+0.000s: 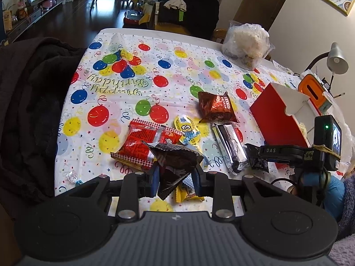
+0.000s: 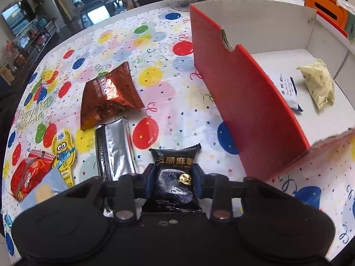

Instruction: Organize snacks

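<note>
My left gripper (image 1: 176, 178) is shut on a dark crinkled snack packet (image 1: 175, 165), held over the near table edge. My right gripper (image 2: 174, 181) is shut on a black sesame snack packet (image 2: 174, 177), just left of the red box (image 2: 239, 97). The right gripper also shows in the left wrist view (image 1: 258, 158), in front of the red box (image 1: 275, 115). On the tablecloth lie a brown Oreo bag (image 2: 108, 95), a silver packet (image 2: 115, 153), a yellow Minion packet (image 2: 63, 155) and a red packet (image 1: 144, 146). Inside the box lie a pale yellow packet (image 2: 319, 84) and a white packet (image 2: 288, 90).
A balloon-print tablecloth (image 1: 133, 93) covers the table. A clear plastic bag (image 1: 246, 42) sits at the far edge. An orange box (image 1: 310, 88) and a desk lamp (image 1: 336, 58) stand right. A dark coat (image 1: 28, 110) hangs at the left. A yellow packet (image 1: 188, 194) lies under my left gripper.
</note>
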The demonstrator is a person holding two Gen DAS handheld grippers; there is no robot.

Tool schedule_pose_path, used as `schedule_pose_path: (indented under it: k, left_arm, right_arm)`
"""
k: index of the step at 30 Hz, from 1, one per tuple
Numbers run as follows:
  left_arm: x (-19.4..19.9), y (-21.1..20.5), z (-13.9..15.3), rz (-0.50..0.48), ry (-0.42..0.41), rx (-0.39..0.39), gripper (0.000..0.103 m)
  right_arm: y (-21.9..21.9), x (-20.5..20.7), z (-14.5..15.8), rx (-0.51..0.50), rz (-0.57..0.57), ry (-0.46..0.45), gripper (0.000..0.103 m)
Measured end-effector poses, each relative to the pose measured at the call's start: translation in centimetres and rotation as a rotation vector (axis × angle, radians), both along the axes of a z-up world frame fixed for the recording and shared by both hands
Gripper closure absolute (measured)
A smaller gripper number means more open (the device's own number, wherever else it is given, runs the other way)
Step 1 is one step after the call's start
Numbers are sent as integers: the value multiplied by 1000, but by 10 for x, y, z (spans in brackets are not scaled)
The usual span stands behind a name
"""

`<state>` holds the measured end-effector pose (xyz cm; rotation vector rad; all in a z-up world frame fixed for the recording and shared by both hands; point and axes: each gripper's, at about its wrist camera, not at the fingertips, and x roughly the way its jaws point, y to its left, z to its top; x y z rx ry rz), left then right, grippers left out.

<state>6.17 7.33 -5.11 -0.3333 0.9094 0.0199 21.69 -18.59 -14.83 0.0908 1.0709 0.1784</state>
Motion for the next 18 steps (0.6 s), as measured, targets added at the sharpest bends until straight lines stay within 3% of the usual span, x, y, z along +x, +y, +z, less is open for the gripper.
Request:
schedule_pose_path:
  k: [8, 18]
  left_arm:
    - [5, -10, 7, -7, -19, 8, 74]
    - [32, -43, 28, -38, -72, 14, 74]
  right_arm:
    - [-12, -10, 32, 77, 61, -36, 72]
    - [-44, -12, 96, 137, 130, -186, 72]
